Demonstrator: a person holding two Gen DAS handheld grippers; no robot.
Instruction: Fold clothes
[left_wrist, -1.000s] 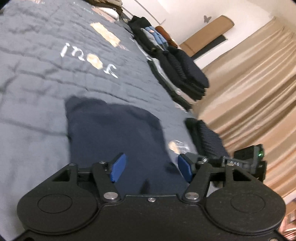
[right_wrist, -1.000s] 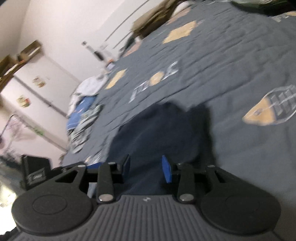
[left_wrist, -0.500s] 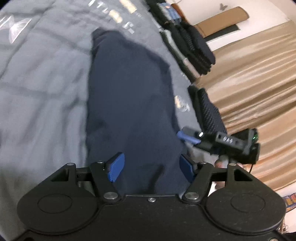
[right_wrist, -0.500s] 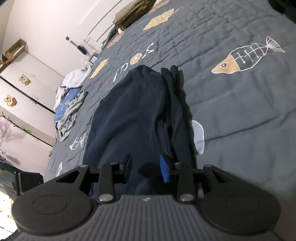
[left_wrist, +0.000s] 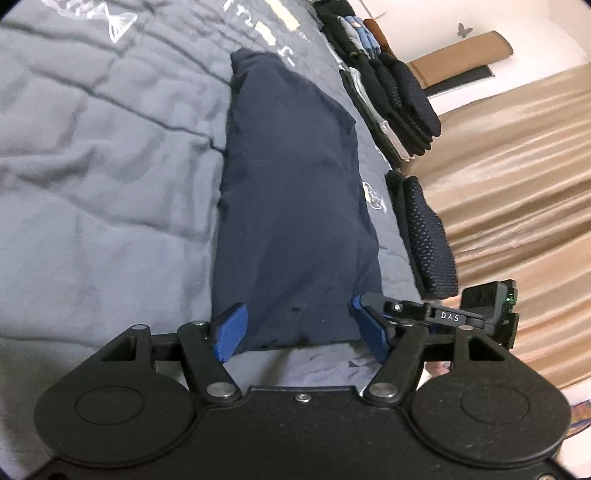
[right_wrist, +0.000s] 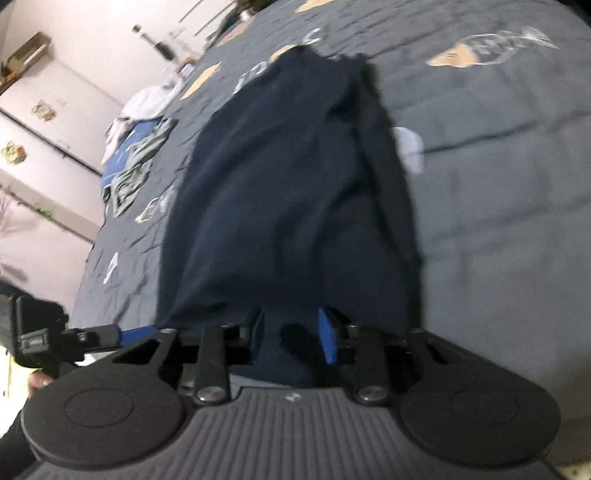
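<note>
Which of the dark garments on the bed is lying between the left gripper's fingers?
The long plain navy garment spread on the grey quilt; the dotted black folded piece and stacked pile sit apart by the curtain.

The navy garment (right_wrist: 291, 192) — blurred in the right wrist view — has its near hem hidden.

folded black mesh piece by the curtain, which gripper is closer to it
Right. The right gripper sits just below the black mesh piece, at the navy garment's near corner. The left gripper is at the garment's near edge, farther away.
</note>
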